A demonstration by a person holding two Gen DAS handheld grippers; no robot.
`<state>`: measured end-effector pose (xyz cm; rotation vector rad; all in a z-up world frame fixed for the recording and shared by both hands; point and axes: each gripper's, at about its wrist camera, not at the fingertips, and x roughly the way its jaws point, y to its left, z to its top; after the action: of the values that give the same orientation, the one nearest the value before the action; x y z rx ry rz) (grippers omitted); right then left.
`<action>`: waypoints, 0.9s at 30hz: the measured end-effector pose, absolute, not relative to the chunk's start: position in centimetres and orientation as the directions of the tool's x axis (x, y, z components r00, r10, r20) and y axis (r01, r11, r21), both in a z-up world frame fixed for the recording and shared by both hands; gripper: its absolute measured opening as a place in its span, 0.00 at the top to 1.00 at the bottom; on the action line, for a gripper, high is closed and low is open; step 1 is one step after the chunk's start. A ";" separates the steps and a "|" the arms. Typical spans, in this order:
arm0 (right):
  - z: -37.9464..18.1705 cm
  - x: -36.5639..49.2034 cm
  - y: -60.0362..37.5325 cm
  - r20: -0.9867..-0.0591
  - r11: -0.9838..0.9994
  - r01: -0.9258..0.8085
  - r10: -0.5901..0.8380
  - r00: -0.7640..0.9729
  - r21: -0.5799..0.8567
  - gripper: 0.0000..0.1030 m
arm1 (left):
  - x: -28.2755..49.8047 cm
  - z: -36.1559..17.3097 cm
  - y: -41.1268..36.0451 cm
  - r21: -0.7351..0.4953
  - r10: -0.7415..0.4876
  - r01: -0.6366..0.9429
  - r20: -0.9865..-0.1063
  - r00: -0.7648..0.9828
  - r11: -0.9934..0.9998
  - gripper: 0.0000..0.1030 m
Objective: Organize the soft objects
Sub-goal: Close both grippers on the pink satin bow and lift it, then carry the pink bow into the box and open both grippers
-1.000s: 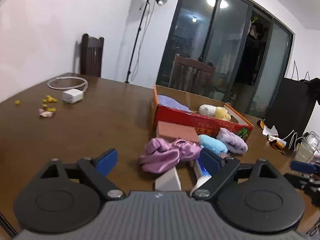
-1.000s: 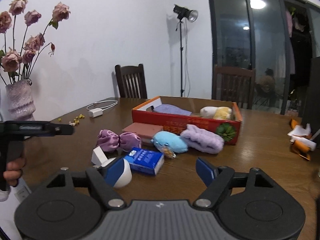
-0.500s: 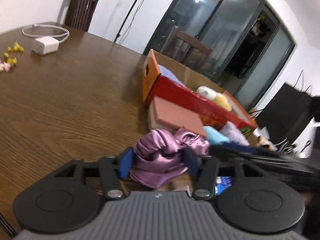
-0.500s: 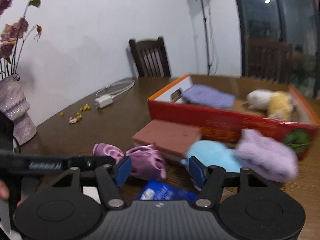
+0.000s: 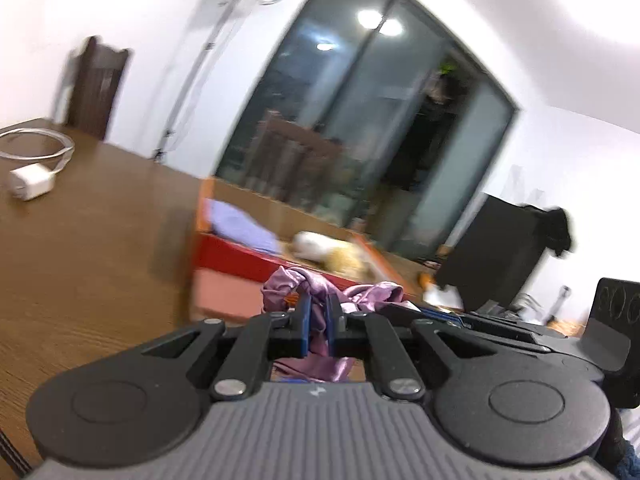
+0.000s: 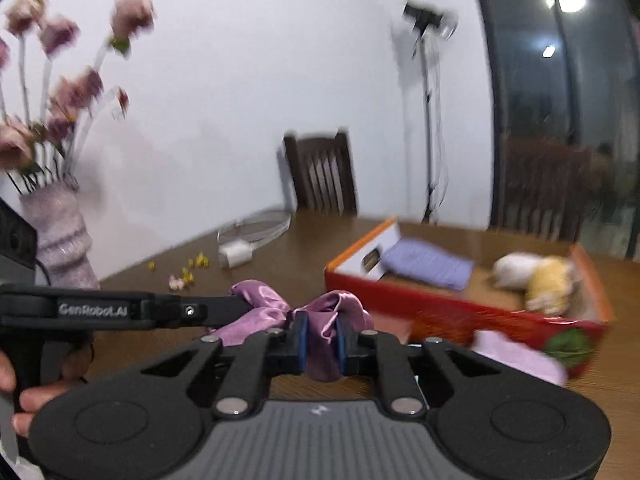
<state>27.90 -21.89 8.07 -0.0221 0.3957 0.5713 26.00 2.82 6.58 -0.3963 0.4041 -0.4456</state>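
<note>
Both tools are clenched on the same thing: the left hand-held gripper and the right hand-held gripper have just been closing, and each now pinches a fold of the shiny purple satin scrunchie between its blue pads. The scrunchie seems to hang a little above the brown wooden counter, just in front of the red-and-orange cardboard box, though motion blur makes it hard to say whether its lower folds touch the wood.

The tidying looks partly done. A folded lavender cloth and a white-and-yellow plush toy already lie inside the box. Outside it, a fluffy lilac soft item rests against the box's front wall, so at least that and the scrunchie remain to go in. A pinkish-brown flat block lies beside the box too; whether it counts as soft cannot be judged from here.

Further off on the counter sit a white charger block with its coiled cable and a scatter of small yellow bits. A pale ribbed vase of dusty-pink flowers stands at the left edge. Behind are a white wall, a dark wooden chair, a light on a thin black stand, and tall dark glass doors reflecting ceiling lamps.
</note>
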 end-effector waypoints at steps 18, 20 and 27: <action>2.1 13.8 -35.1 -0.445 0.910 -0.345 0.414 0.794 0.232 0.59 | 19.5 0.9 -5.9 -0.454 -0.579 0.382 -0.464 0.670 0.805 0.43; 2.6 14.5 -36.2 -0.400 0.893 -0.337 0.437 0.806 0.298 0.58 | 20.1 1.2 -6.6 -0.451 -0.565 0.367 -0.468 0.679 0.814 0.42; -0.8 18.1 -34.9 -0.468 0.891 -0.299 0.437 0.768 0.342 0.60 | 20.3 0.6 -8.6 -0.408 -0.510 0.324 -0.532 0.676 0.854 0.49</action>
<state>18.07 -34.94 -0.76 0.2551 0.5676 0.4043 20.31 -8.56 0.65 -0.2924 0.6820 -0.4763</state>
